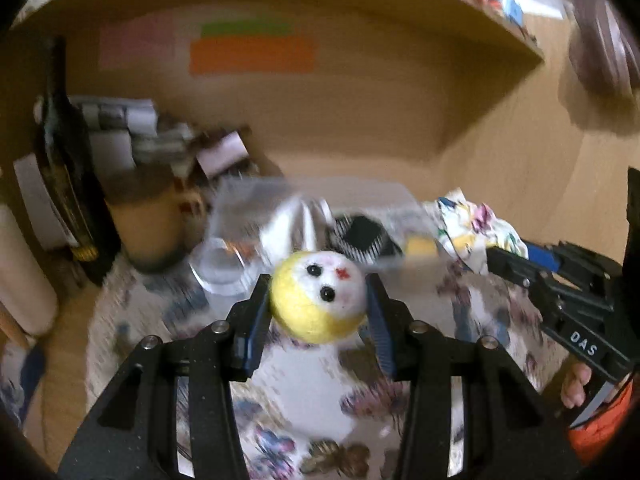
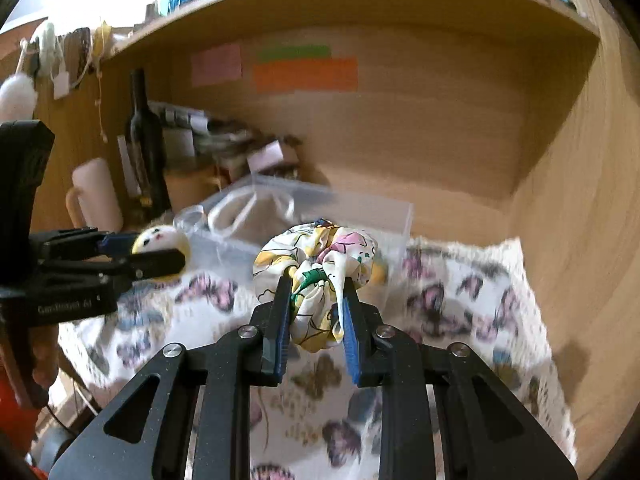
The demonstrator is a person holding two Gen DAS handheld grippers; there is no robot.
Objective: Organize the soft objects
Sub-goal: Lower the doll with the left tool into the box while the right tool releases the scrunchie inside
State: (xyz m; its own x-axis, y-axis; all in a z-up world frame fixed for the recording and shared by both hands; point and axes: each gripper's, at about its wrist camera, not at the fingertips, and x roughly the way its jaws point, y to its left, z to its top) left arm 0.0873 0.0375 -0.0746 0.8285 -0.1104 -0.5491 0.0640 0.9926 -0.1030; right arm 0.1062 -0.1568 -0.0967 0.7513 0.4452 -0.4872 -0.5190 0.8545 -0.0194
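Both angled downward over the butterfly cloth [image 2: 460, 304], left gripper [image 1: 318, 300] clamps the felt ball [image 1: 318, 298], right gripper [image 2: 314, 300] pinches the scrunchie [image 2: 316, 264].

Left wrist view: taken from just behind the left gripper [image 1: 318, 304], looking forward and slightly downward along its fingers toward the back panel of a wooden desk alcove [image 1: 360, 112]. Right wrist view: taken likewise from behind the right gripper [image 2: 314, 304], facing the same back panel [image 2: 420, 128]. Both views sit close over the butterfly-print cloth [image 1: 312, 392] [image 2: 460, 304]. Shared field: the clear plastic box [image 1: 248, 208] [image 2: 360, 208], the orange note [image 1: 252, 55] [image 2: 306, 74], the dark bottle [image 1: 64, 152] [image 2: 144, 136]. Each view shows the opposite gripper at its edge.
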